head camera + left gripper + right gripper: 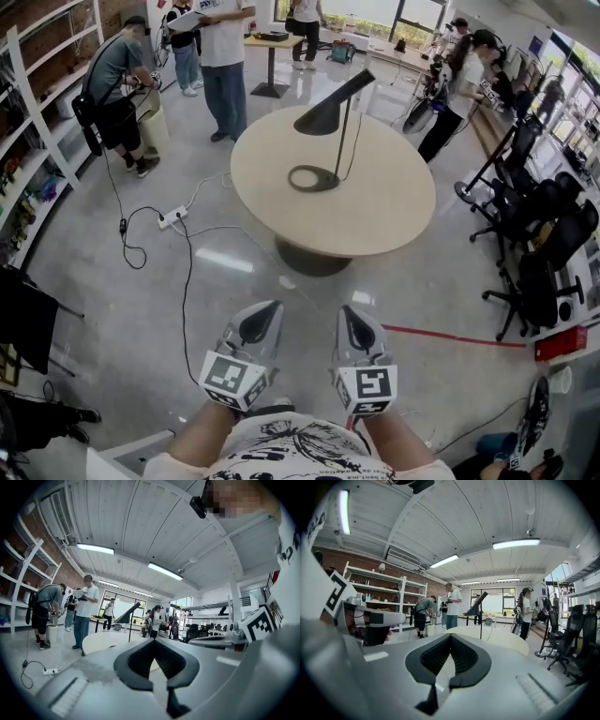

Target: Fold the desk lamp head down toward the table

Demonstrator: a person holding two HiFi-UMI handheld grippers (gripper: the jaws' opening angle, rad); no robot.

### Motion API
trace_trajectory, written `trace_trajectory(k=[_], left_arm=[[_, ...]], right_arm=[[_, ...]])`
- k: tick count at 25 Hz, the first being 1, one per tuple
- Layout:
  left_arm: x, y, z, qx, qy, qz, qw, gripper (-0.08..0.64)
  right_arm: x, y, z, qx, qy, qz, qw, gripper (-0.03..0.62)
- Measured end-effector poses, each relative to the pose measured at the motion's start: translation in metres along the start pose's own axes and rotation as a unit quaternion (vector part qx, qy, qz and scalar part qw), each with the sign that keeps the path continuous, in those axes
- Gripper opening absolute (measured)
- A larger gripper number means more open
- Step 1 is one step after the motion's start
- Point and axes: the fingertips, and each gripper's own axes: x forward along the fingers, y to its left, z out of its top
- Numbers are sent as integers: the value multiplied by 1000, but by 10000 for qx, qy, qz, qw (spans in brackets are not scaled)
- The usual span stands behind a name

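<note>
left claw closed, empty | right claw closed, empty | desk lamp on table, head raised

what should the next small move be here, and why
Probably step closer to the round table and raise one gripper toward the lamp head. The desk lamp stands there with its head angled up, while the left gripper and right gripper are both shut, empty and held near the body, well short of the table.
</note>
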Motion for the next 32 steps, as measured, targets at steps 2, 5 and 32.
trace_trajectory(k=[2,5,32], left_arm=[[-3,-12,1,-22,-19,-22,10000,2],[-8,-30,0,-1,-34,-77,10000,3],[-30,-74,6,85,-168,-78,9998,2]], right_arm=[[-11,1,0,69,30,65,10000,9],[-26,1,2,92,-8,133,9999,9],[-70,7,10,-33,-244,440,9987,8]])
